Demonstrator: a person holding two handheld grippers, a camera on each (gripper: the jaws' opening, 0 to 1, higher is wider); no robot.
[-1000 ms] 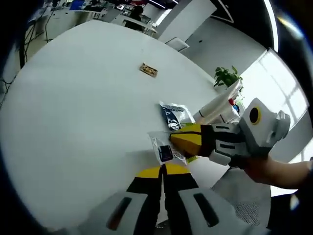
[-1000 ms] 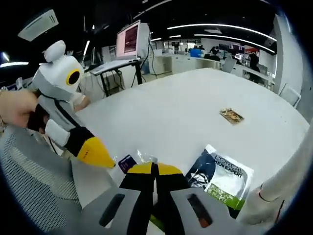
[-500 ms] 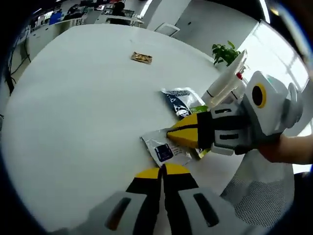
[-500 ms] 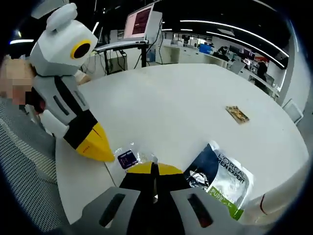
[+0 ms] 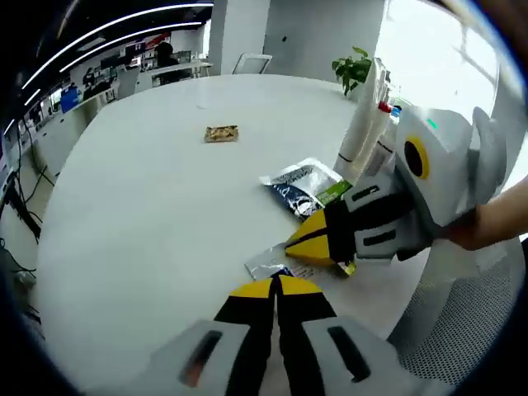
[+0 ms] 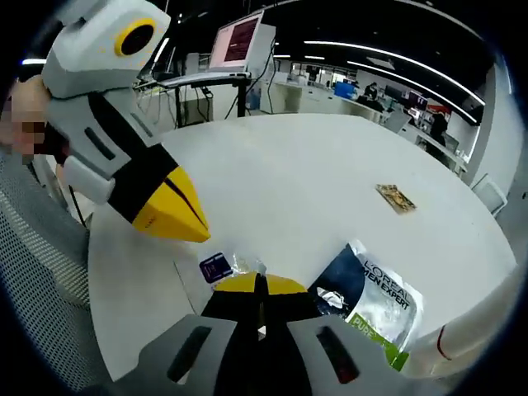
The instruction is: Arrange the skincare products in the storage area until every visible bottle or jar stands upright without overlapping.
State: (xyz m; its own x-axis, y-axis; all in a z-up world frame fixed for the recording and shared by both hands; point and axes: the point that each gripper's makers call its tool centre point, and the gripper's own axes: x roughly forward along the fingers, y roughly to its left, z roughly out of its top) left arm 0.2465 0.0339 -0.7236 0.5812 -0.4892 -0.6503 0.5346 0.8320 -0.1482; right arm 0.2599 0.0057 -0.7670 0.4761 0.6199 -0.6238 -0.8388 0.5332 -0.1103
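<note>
A clear sachet with a purple label (image 5: 268, 264) (image 6: 218, 267) lies near the round white table's front edge. My right gripper (image 6: 260, 285) (image 5: 290, 242) is shut, and the sachet's crinkled edge runs in under its yellow tips. A dark L'Oreal sachet with a green end (image 6: 373, 294) (image 5: 299, 181) lies flat just beyond it. Behind that, a tall white tube (image 5: 360, 124) stands upright. My left gripper (image 5: 275, 288) (image 6: 198, 231) is shut with nothing in it and hovers just short of the clear sachet.
A small brown packet (image 5: 220, 133) (image 6: 394, 197) lies alone further out on the table (image 5: 140, 214). A potted plant (image 5: 353, 69) stands past the far edge. A mesh chair (image 6: 37, 280) is beside the near edge, and a hand (image 5: 503, 219) holds the right gripper.
The left gripper has swung and lifted, so its view now looks down the table from a new angle. The right gripper has stayed at the clear sachet. The sachets lie where they were.
</note>
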